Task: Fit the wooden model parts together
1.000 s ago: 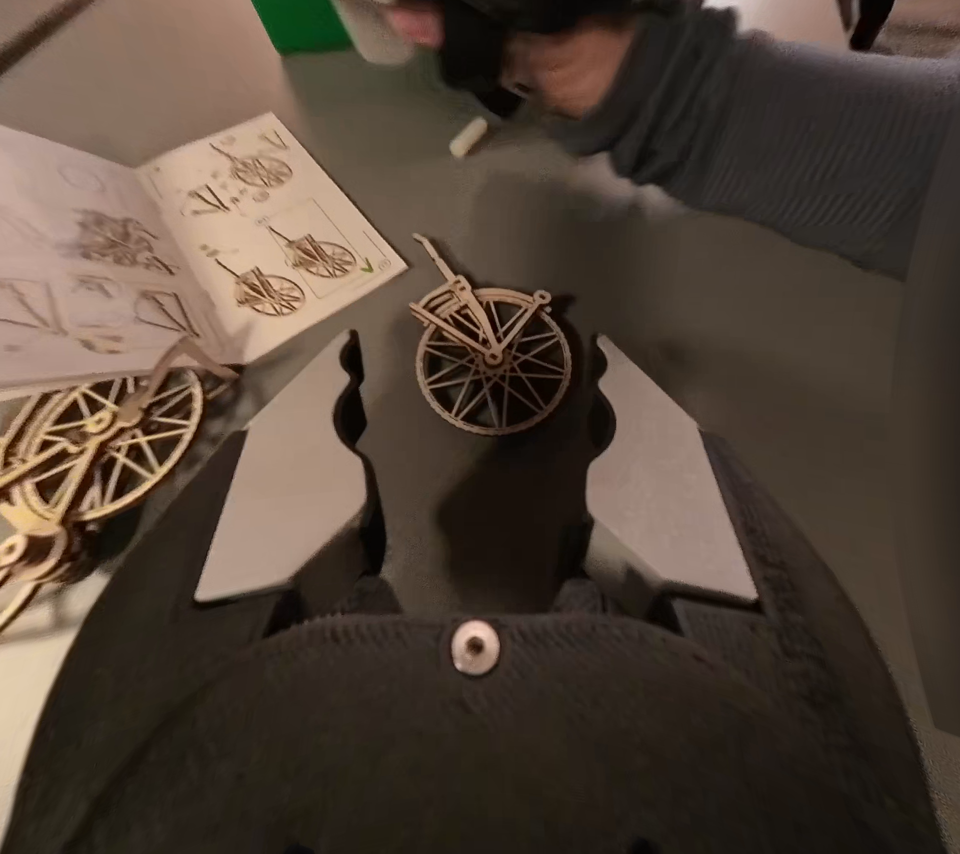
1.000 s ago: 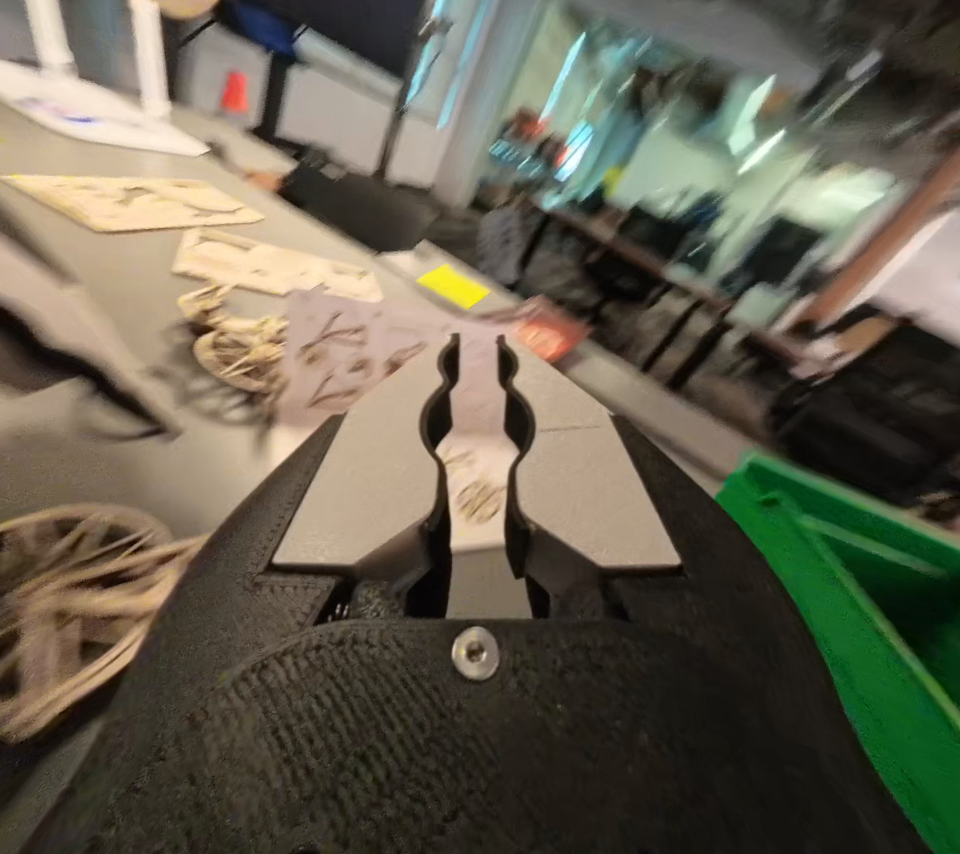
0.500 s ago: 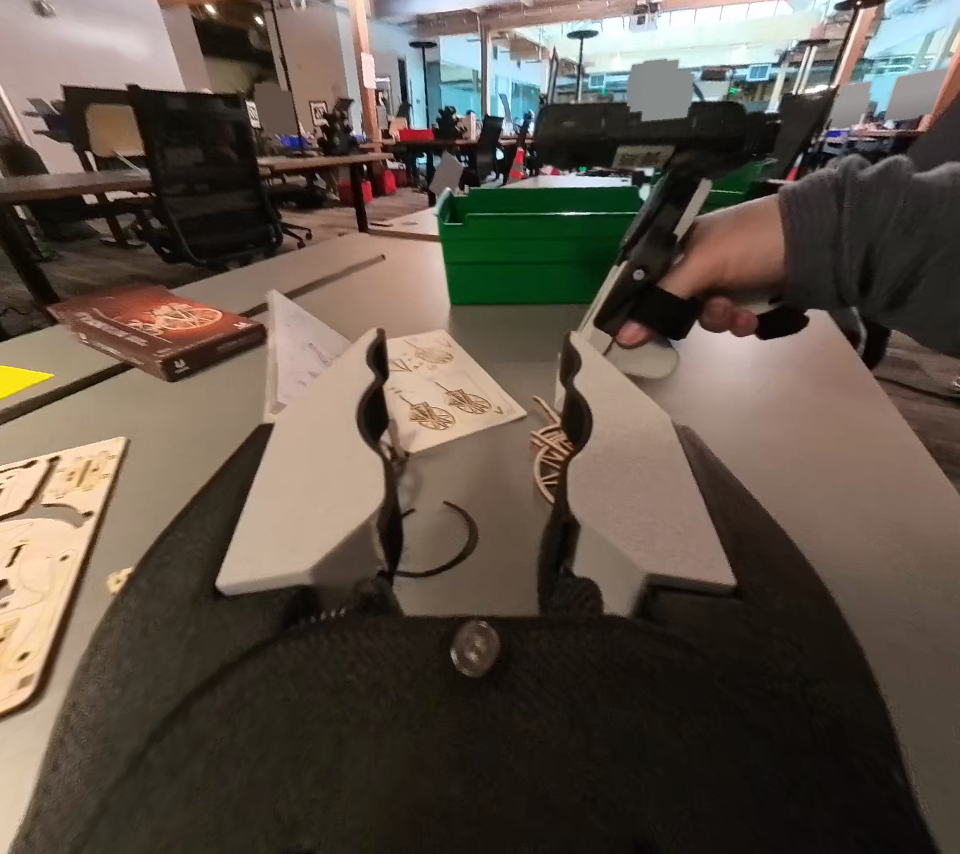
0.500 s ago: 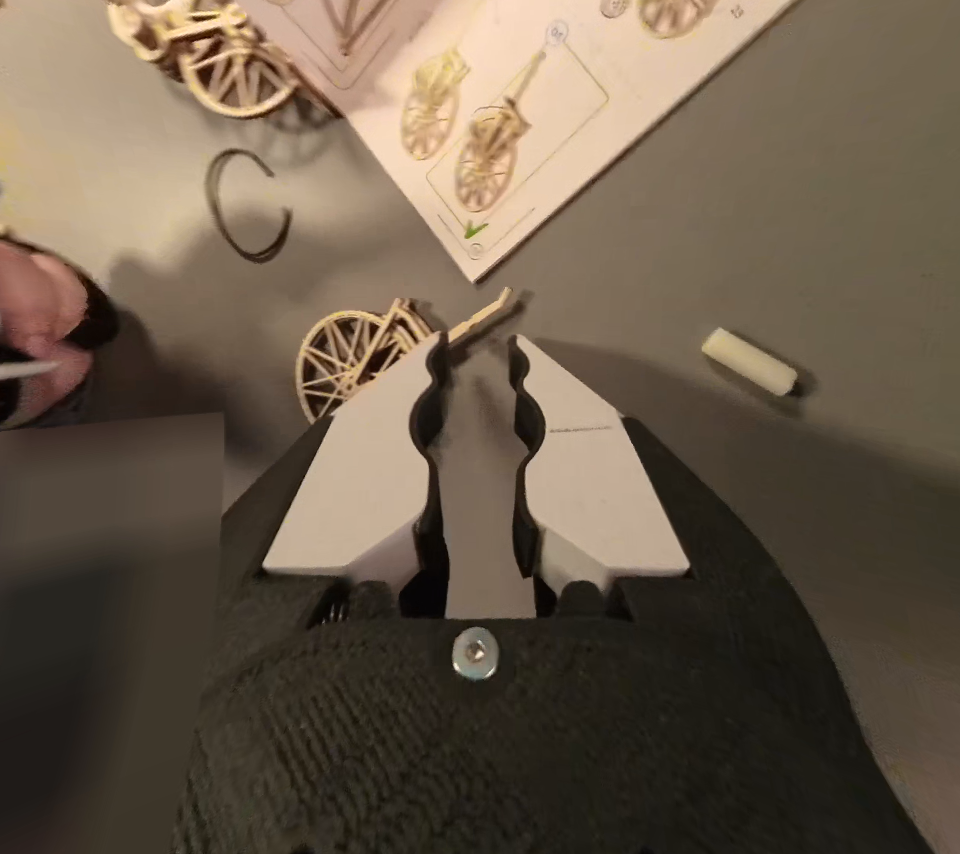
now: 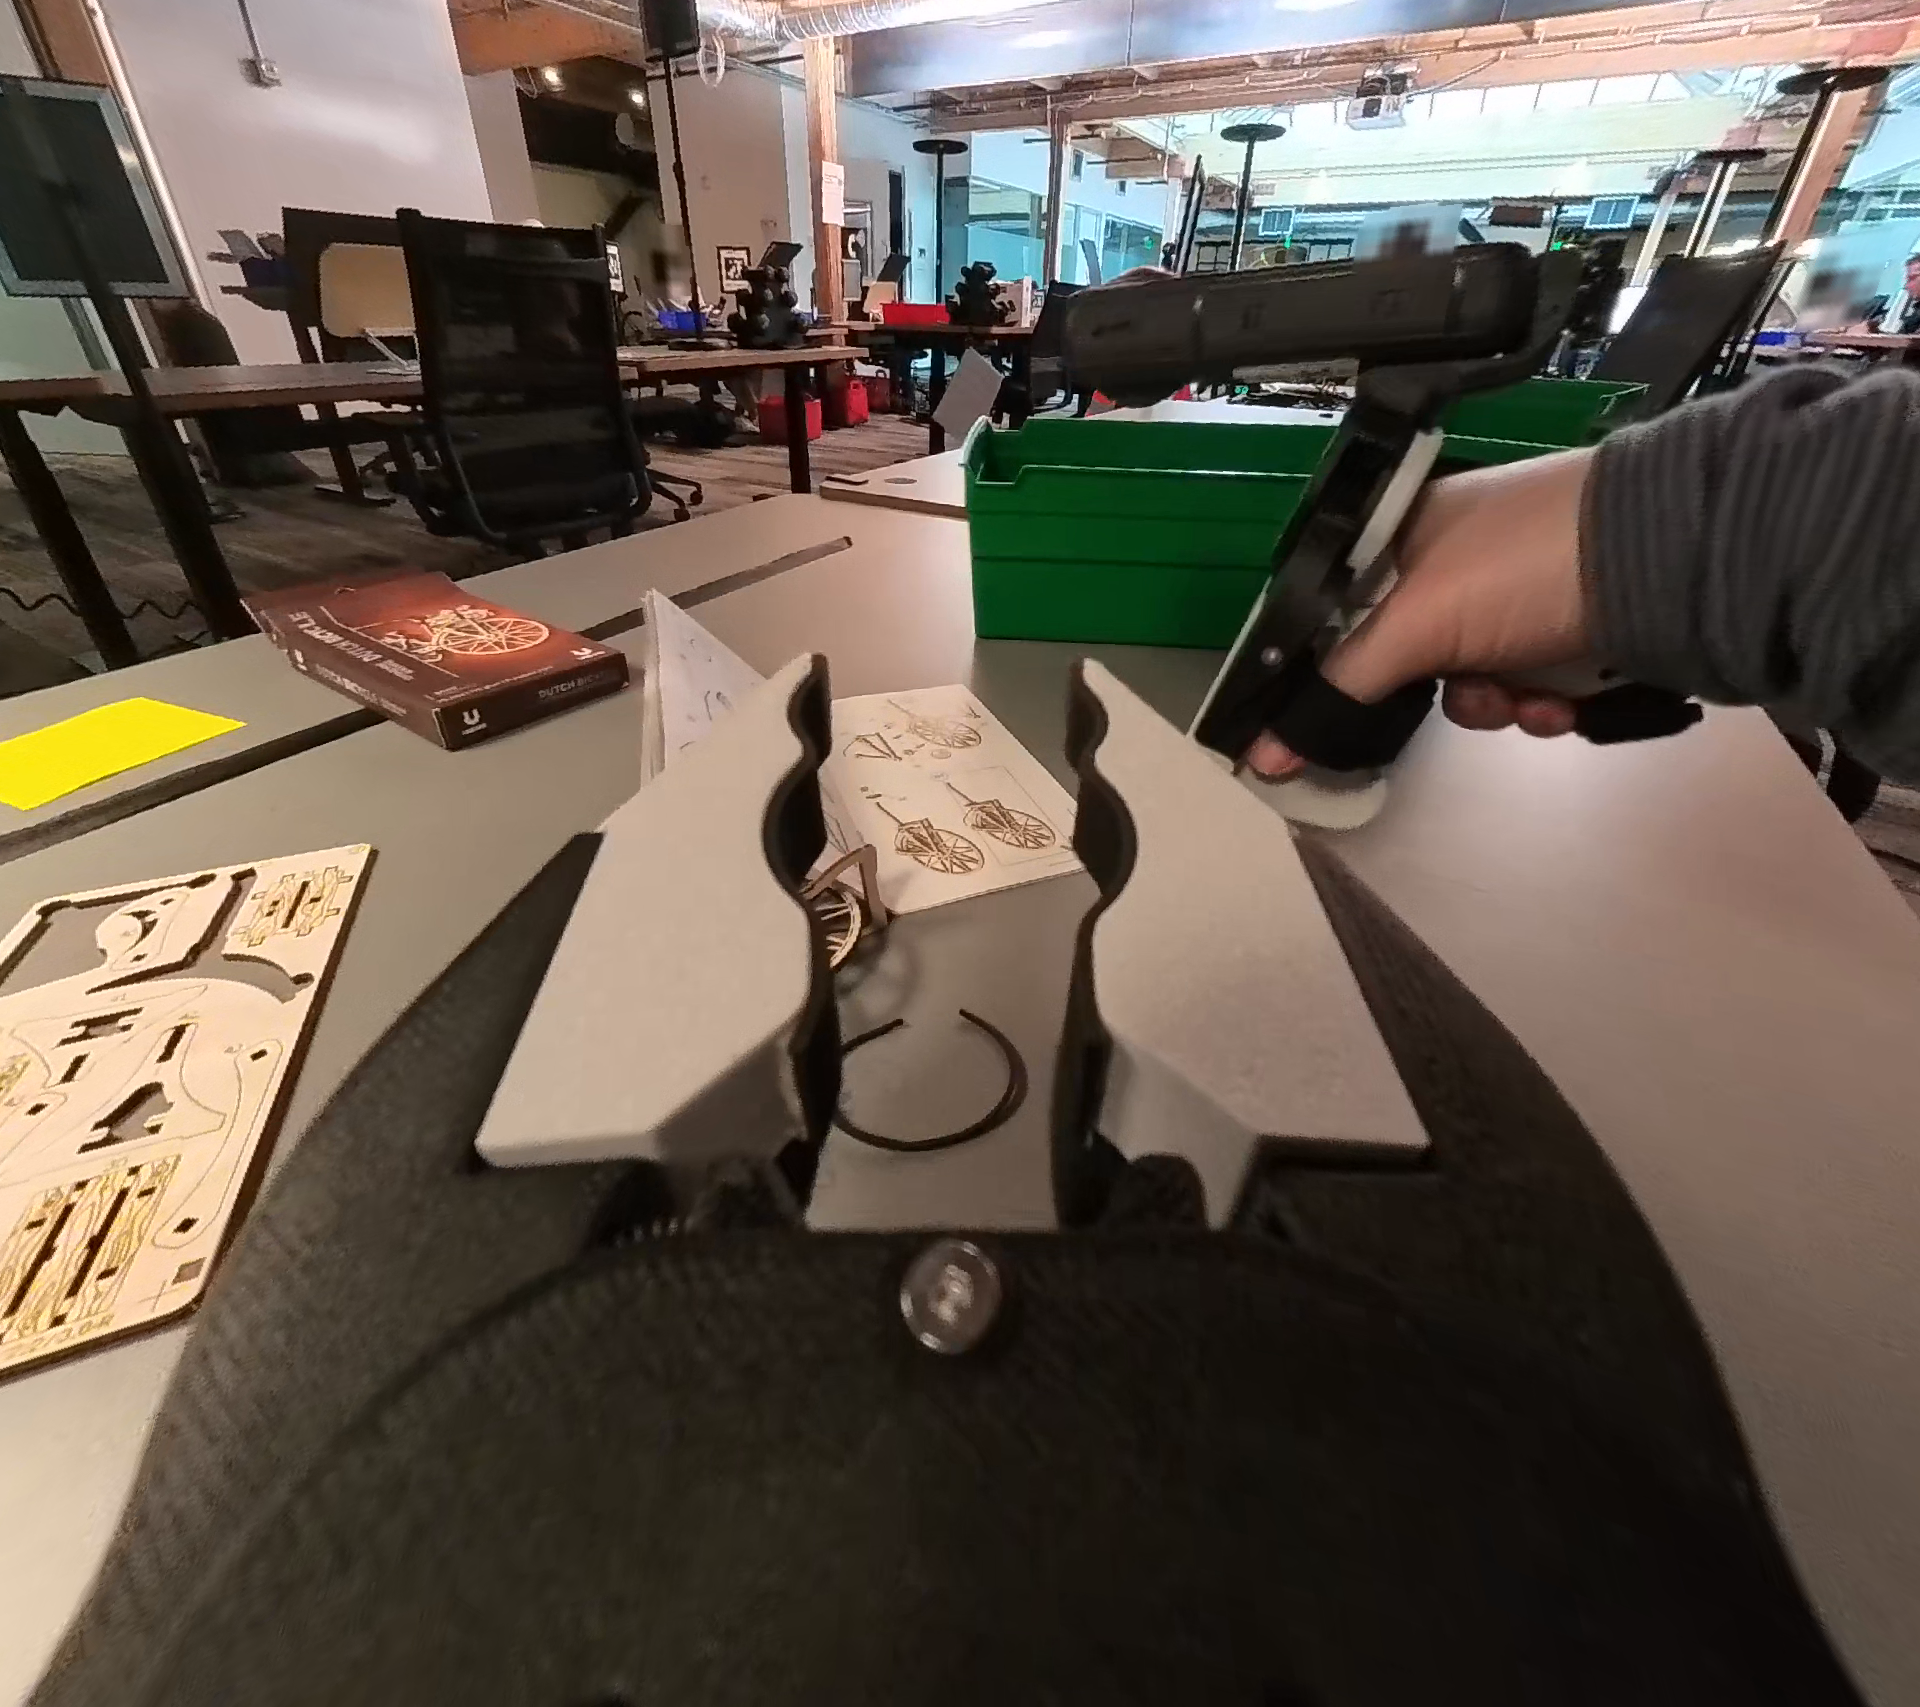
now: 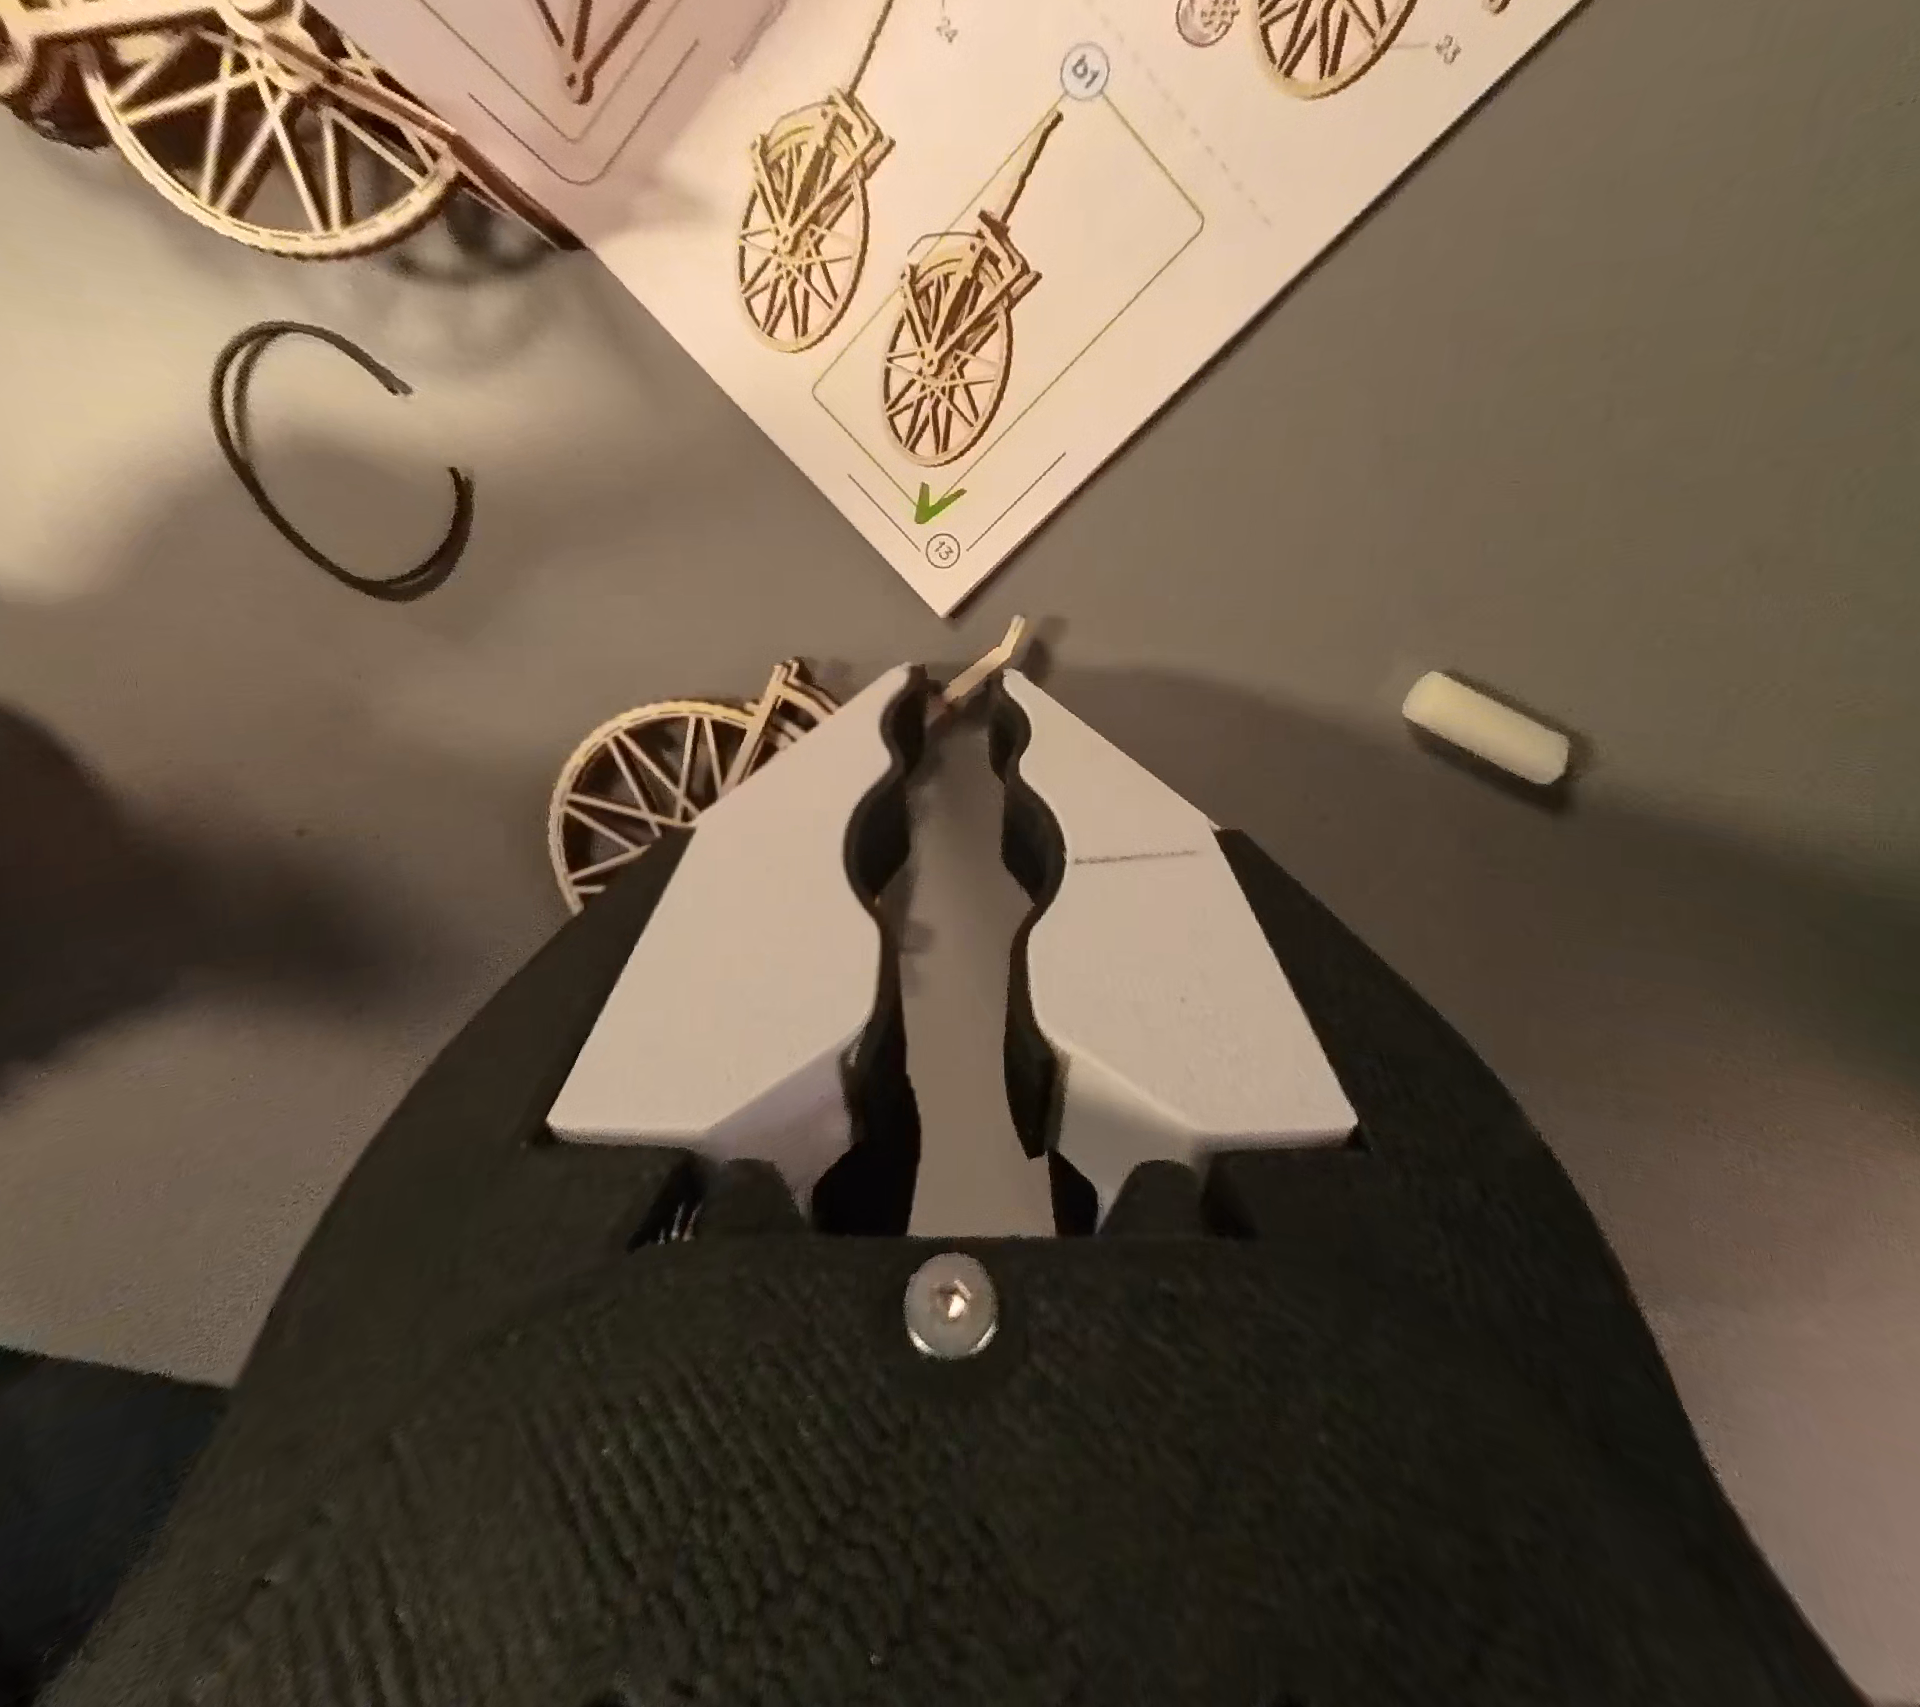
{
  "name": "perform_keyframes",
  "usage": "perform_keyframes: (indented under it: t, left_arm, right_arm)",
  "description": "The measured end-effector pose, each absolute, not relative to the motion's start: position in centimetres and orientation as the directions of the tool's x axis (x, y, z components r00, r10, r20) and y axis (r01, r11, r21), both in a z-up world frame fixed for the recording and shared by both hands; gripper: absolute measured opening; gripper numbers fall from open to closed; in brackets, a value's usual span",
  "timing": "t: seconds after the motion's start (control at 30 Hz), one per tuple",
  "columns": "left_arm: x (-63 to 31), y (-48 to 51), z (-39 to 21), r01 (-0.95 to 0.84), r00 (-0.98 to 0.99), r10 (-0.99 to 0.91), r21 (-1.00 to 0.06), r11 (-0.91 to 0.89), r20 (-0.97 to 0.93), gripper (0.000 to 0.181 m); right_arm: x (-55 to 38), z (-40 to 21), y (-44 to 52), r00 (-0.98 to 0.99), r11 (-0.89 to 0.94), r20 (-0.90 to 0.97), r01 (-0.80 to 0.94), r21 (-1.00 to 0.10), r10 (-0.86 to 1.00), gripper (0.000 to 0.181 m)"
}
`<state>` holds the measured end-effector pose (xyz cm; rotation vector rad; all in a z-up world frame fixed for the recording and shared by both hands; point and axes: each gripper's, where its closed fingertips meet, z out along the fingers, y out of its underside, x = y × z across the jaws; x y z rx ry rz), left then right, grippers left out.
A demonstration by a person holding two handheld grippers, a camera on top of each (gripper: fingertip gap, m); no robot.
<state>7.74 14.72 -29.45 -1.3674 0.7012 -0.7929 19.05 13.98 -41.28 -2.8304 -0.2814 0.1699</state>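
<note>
One wheel assembly (image 6: 665,784), right gripper (image 6: 956,681) view only

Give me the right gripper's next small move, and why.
Probably close the right gripper on the stem of the wheel part: its fingertips straddle the stem with a gap either side, and the part lies flat on the table.

White lettering and a logo stand on the brown box (image 5: 436,655). Step numerals and a green tick stand on the instruction booklet (image 6: 1039,203).
</note>
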Motion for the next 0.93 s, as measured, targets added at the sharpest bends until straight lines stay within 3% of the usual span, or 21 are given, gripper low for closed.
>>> perform_keyframes:
  t: [0.3, 0.6, 0.73, 0.8, 0.9, 0.93]
  left_arm:
    - [7.7, 15.1, -29.8, 0.107, 0.552, -0.831, -0.994, -0.020, 0.076, 0.044]
    - [7.8, 14.9, -29.8, 0.108, 0.541, -0.838, -0.994, -0.018, 0.074, 0.042]
    - [7.8, 14.6, -29.5, 0.129, 0.520, -0.851, -0.991, -0.014, 0.080, 0.041]
    - [8.2, 13.6, -28.8, 0.168, 0.446, -0.891, -0.986, -0.006, 0.082, 0.043]
    - [9.0, 10.1, -27.0, 0.272, 0.165, -0.981, -0.961, -0.057, 0.105, 0.045]
    - [9.2, 9.7, -26.8, 0.286, 0.083, -0.983, -0.949, -0.131, 0.161, 0.057]
  right_arm:
    - [17.1, -40.5, 13.3, 0.907, -0.852, -0.173, 0.274, -0.446, 0.383, 0.000]
    - [16.1, -34.8, 13.3, 0.809, -0.680, -0.343, 0.094, -0.727, 0.478, 0.000]
    - [14.6, -30.6, 12.9, 0.703, -0.463, -0.299, 0.049, -0.885, 0.645, 0.000]
    - [13.0, -28.6, 11.7, 0.612, -0.331, -0.243, 0.032, -0.943, 0.752, 0.000]
    - [10.9, -25.8, 9.1, 0.403, -0.247, -0.273, -0.116, -0.962, 0.873, 0.000]
    - [10.6, -24.7, 8.2, 0.320, -0.244, -0.297, -0.194, -0.950, 0.900, 0.000]
